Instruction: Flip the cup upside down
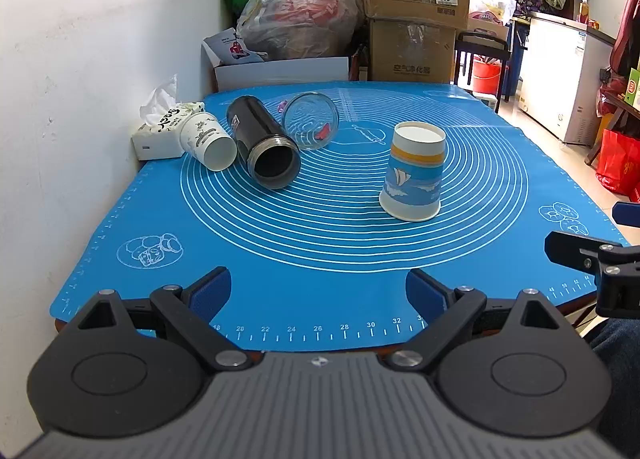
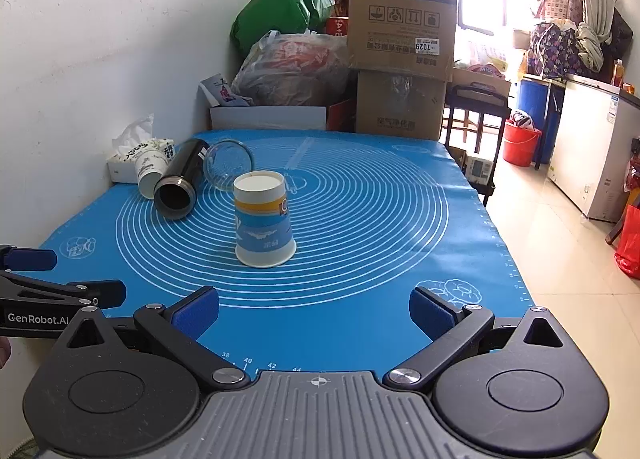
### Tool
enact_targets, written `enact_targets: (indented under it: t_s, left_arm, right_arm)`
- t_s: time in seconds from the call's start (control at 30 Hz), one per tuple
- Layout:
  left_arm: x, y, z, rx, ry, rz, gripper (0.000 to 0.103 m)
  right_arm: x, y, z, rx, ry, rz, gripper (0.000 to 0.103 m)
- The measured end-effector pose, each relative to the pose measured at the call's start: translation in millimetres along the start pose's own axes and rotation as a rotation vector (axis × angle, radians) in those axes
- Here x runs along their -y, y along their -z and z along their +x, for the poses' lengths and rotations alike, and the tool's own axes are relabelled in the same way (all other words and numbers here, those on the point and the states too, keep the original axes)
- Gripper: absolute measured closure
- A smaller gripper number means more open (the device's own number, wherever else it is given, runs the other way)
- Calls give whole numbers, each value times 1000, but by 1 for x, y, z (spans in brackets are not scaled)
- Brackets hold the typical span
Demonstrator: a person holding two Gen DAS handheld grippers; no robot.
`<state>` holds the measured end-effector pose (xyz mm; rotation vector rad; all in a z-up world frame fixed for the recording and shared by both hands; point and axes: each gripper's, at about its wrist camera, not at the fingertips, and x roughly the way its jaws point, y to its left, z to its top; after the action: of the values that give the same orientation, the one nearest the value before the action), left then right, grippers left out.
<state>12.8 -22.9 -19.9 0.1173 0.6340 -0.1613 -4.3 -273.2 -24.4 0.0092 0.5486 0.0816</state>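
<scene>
A blue-and-white paper cup [image 1: 414,171] stands upside down, mouth down, on the blue mat [image 1: 320,243]; it also shows in the right wrist view [image 2: 264,219]. A white paper cup [image 1: 206,141], a black flask [image 1: 264,143] and a clear glass [image 1: 311,121] lie on their sides at the back left. My left gripper [image 1: 318,295] is open and empty near the mat's front edge. My right gripper [image 2: 314,313] is open and empty, in front of the blue cup. Each gripper shows at the edge of the other's view.
A tissue box [image 1: 160,127] sits by the wall at the back left. Cardboard boxes [image 1: 416,7] and bags [image 1: 300,19] stand behind the table. The table's right edge drops to the floor, with a white freezer [image 2: 600,147] and a red bucket [image 2: 520,141] beyond.
</scene>
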Motion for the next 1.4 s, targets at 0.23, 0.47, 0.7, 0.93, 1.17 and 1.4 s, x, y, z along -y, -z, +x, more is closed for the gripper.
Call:
enact_targets:
  t_s: [0.23,0.47,0.7,0.93,1.17,1.4]
  left_arm:
    - [1,0,0,0,0,1,9]
    - [2,0,1,2,-4,10,9]
    - [2,0,1,0,-5,5,9]
    - [0,0,2,-4,-4,4,9]
    - [-1,0,3,-8,-4,1,9]
    - [-2,0,5,-12,-8,-4,9]
  right_arm:
    - [0,0,0,-3,-2,-1,0]
    - [-1,1,-1,0,-9,-14,0]
    - [-1,1,0,-5,-13,-16,0]
    - [0,1,0,-10,-16,-11,0]
    - [1,0,1,-10,-16,-11,0]
    - [1,0,2,-11,-20,-10,0]
